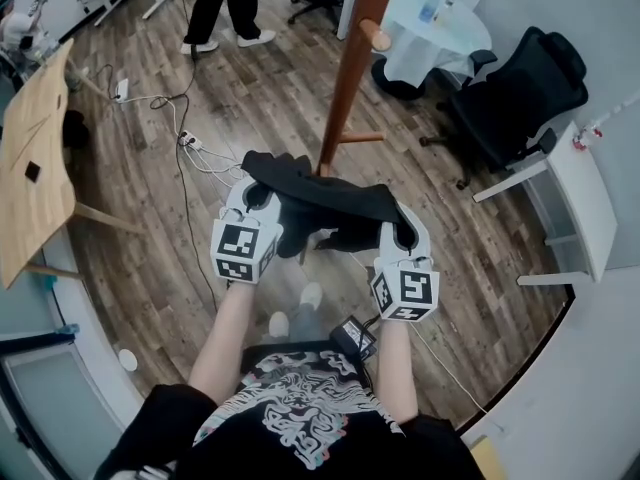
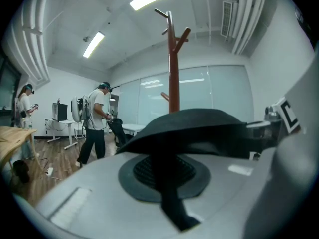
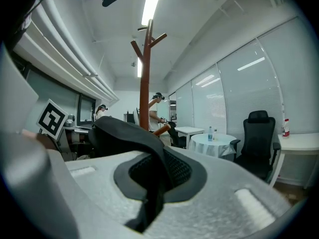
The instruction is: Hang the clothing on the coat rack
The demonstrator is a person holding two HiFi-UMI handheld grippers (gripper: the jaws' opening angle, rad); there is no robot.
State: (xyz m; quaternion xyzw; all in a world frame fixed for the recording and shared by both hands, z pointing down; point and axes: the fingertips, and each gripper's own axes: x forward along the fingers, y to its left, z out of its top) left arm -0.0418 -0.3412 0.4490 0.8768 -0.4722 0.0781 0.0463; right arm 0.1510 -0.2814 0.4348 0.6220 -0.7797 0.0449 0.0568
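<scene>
A black garment (image 1: 322,204) hangs stretched between my two grippers, in front of the person's chest. My left gripper (image 1: 252,196) is shut on its left end, and a black strip (image 2: 167,185) runs down between the jaws. My right gripper (image 1: 402,230) is shut on the right end, where the cloth (image 3: 130,133) folds over the pad. Just beyond the garment stands the brown wooden coat rack (image 1: 346,78). Its upper pegs (image 2: 172,29) rise above the cloth in the left gripper view, and the coat rack (image 3: 145,68) also shows in the right gripper view.
A black office chair (image 1: 522,90) and a round white table (image 1: 437,20) stand to the right of the rack. A white desk (image 1: 582,200) is at the far right, a wooden table (image 1: 35,158) at the left. Cables with a power strip (image 1: 190,143) lie on the floor. A person (image 1: 226,3) stands at the back.
</scene>
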